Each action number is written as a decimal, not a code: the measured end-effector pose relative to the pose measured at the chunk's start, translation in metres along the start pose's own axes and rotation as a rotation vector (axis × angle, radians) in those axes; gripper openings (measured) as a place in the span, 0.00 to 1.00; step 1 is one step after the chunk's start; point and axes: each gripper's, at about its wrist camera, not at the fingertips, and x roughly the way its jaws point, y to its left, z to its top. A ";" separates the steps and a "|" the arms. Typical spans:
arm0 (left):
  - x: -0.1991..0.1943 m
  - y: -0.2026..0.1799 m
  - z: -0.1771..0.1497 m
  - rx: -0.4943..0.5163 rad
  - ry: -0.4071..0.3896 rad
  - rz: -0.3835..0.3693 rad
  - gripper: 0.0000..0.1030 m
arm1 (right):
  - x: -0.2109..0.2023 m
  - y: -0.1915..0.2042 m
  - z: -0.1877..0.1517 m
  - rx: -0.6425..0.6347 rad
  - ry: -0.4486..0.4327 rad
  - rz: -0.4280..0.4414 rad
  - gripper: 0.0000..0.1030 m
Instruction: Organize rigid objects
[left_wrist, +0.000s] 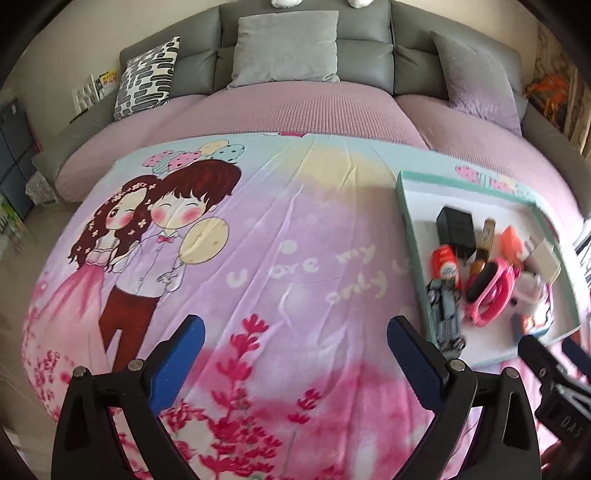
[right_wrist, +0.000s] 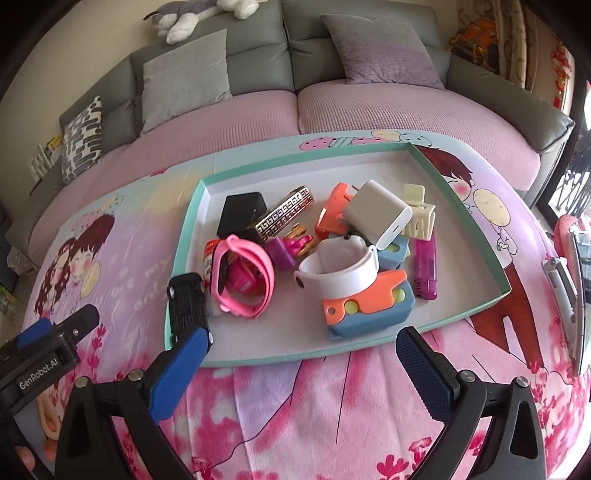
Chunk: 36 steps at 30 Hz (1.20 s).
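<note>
Both grippers, left (left_wrist: 295, 343) and right (right_wrist: 301, 354), were held wide with nothing between them. The objects lay piled in the tray (right_wrist: 461, 206), at two o'clock from the left gripper. The red tube (right_wrist: 208, 260) was largely hidden behind the pink watch (right_wrist: 255, 273).

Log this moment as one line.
left hand-held gripper: open, empty | right hand-held gripper: open, empty | tray: cluttered | stage: pre-grasp
</note>
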 end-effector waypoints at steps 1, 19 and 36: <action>0.000 0.001 -0.003 0.006 0.006 0.000 0.96 | 0.000 0.001 -0.001 -0.004 0.001 0.002 1.00; 0.016 0.006 -0.014 0.031 0.071 0.048 0.96 | 0.006 0.014 -0.008 -0.058 0.023 -0.021 1.00; 0.023 0.002 -0.015 0.019 0.101 0.006 0.96 | 0.008 0.011 -0.007 -0.058 0.029 -0.022 1.00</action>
